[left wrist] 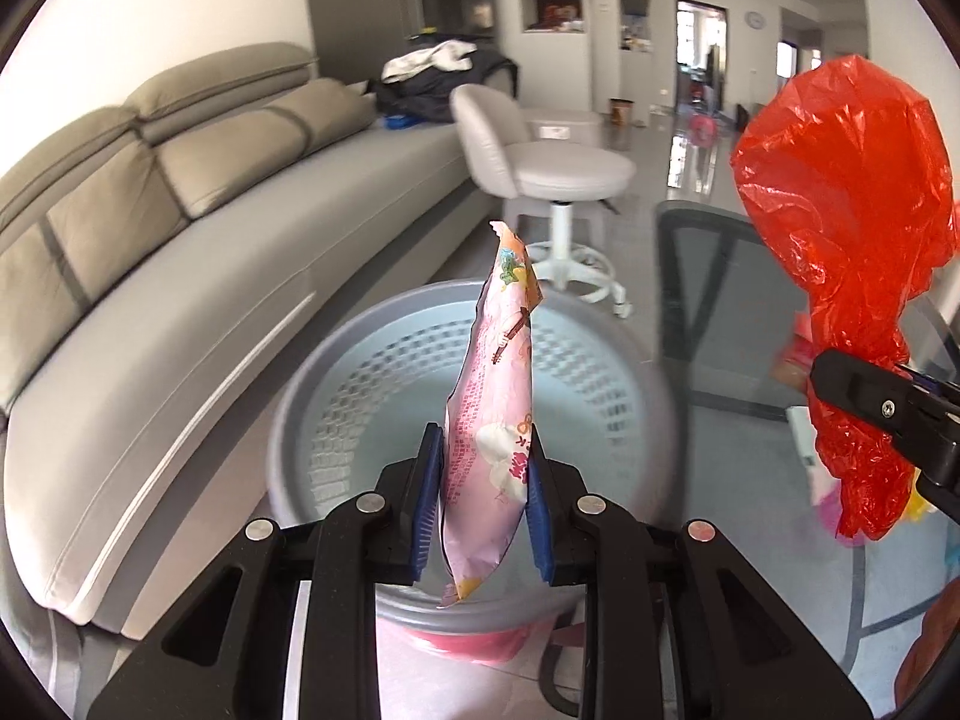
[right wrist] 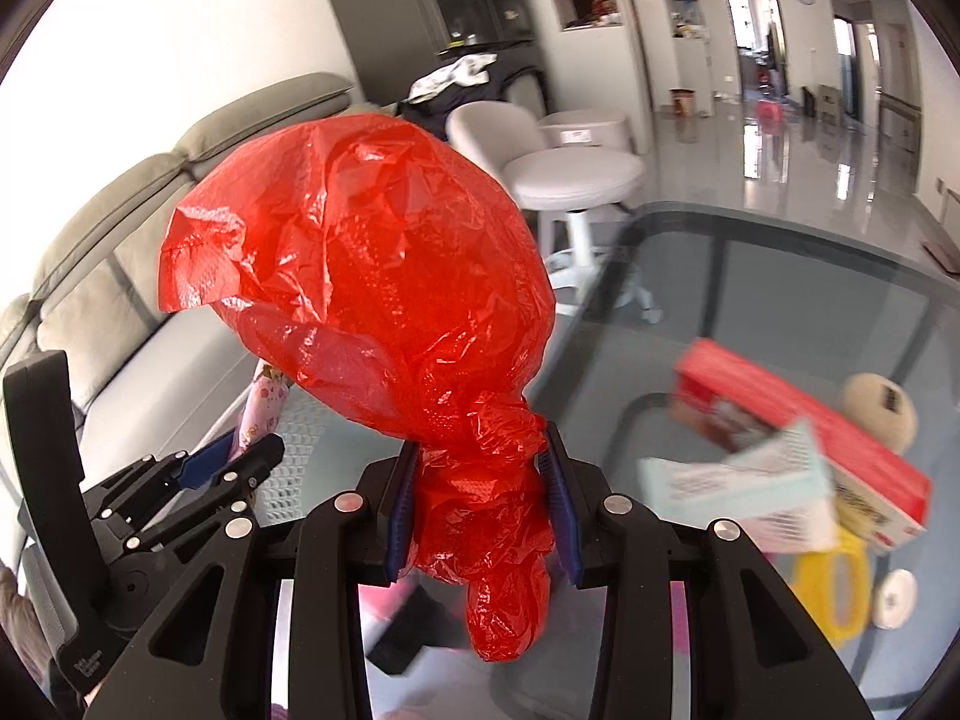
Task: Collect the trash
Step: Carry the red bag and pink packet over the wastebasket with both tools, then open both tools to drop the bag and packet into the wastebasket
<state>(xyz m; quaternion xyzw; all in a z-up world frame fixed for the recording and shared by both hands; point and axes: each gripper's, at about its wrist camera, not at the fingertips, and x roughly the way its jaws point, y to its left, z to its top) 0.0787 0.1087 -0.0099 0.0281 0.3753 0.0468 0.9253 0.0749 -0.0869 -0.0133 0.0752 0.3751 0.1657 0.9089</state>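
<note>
My left gripper (left wrist: 485, 480) is shut on a pink printed snack wrapper (left wrist: 492, 396), which stands upright between the blue pads above a round grey perforated basket (left wrist: 336, 372). My right gripper (right wrist: 480, 498) is shut on the knotted neck of a puffed-up red plastic bag (right wrist: 372, 264). In the left wrist view the red bag (left wrist: 846, 192) and the right gripper (left wrist: 864, 396) hang at the right edge, beside the basket. In the right wrist view the left gripper (right wrist: 234, 462) with the wrapper (right wrist: 261, 405) shows at lower left, over the basket's mesh (right wrist: 300, 456).
A grey sofa (left wrist: 180, 252) runs along the left. A white swivel stool (left wrist: 564, 174) stands beyond the basket. A glass table (right wrist: 780, 300) at the right carries a red box (right wrist: 804, 438), a pale blue pack (right wrist: 738, 486), a yellow item (right wrist: 834, 588) and a small round tin (right wrist: 895, 597).
</note>
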